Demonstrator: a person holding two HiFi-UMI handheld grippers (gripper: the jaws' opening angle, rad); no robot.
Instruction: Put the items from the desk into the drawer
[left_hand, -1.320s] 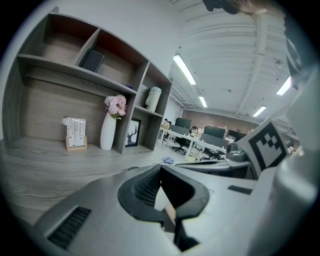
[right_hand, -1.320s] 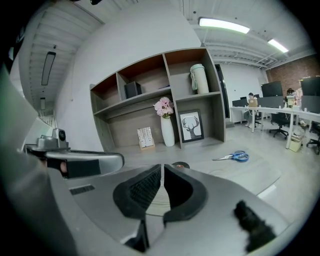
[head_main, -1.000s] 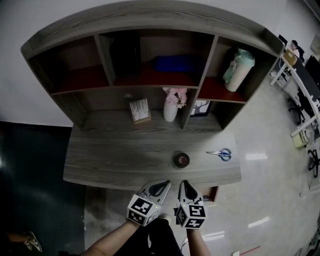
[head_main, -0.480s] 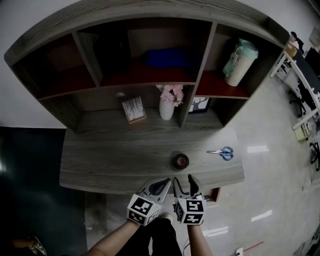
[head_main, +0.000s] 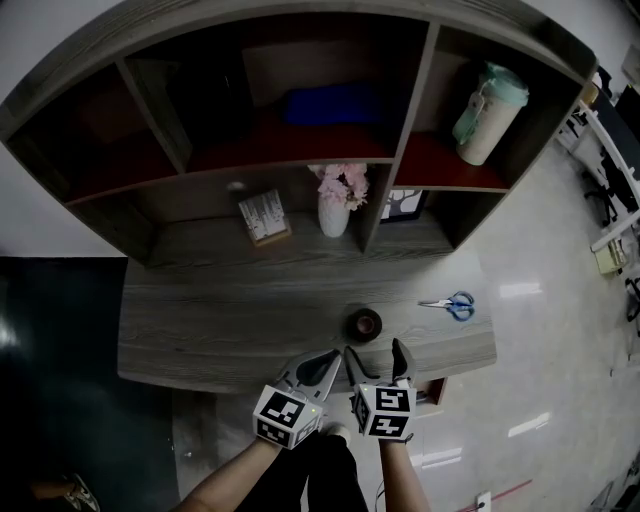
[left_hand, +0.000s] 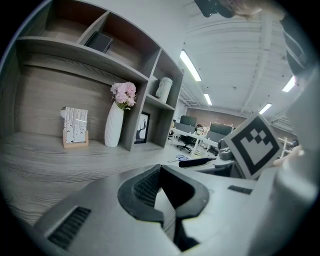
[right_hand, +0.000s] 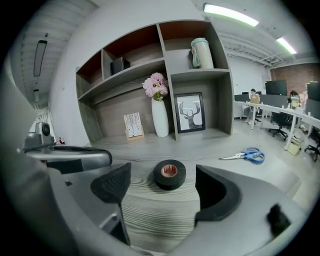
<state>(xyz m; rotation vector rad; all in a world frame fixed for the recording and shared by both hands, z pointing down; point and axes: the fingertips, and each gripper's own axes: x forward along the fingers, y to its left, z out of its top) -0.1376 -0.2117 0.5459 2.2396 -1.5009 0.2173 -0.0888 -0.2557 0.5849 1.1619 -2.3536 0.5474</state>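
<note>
Just short of the tape roll (head_main: 363, 322), the right gripper (head_main: 374, 350) faces it squarely, its jaws just now opening wide, nothing between them.

Black tape roll (head_main: 364, 322) flat near desk (head_main: 200, 330) front edge; blue-handled scissors (head_main: 448, 304) flat, further right.

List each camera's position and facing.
Head view: on person's head, steeply down at grey wooden desk; forearms, left hand-held gripper, right hand-held gripper show.
Left gripper view: on left one, toward grey shelves; shut jaws show.
Right gripper view: on right one, toward black tape roll; jaws just opening, empty.
Head and right share the roll.
</note>
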